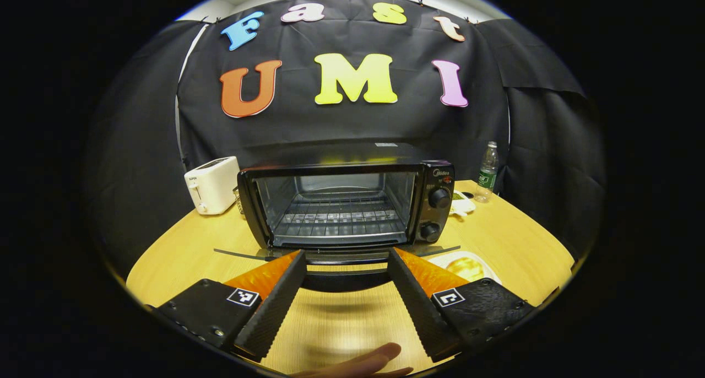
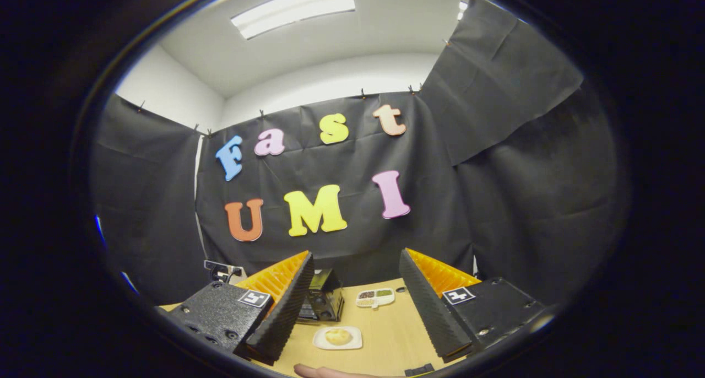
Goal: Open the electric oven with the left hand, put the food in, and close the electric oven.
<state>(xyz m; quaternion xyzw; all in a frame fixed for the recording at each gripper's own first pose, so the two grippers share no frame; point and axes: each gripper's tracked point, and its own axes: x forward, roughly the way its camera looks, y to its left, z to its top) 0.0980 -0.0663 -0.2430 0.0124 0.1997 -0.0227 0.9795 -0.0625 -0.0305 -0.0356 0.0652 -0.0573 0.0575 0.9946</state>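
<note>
Wooden table (image 1: 330, 323), open oven (image 1: 344, 207), left claw (image 1: 346, 259) level, right claw (image 2: 355, 259) raised, both wide, empty

At the centre of the left gripper view, the black glossy electric oven (image 1: 352, 204) has a shiny metal wire rack (image 1: 336, 218) inside. At its left stands a white smooth plastic toaster (image 1: 212, 184), and at the right a clear plastic bottle (image 1: 487, 171). The round table of pale matt wood grain (image 1: 336, 323) fills the lower frame. In the right gripper view, a white glossy plate (image 2: 337, 338) lies low at centre, and matt, creased black cloth (image 2: 523, 174) hangs behind.
</note>
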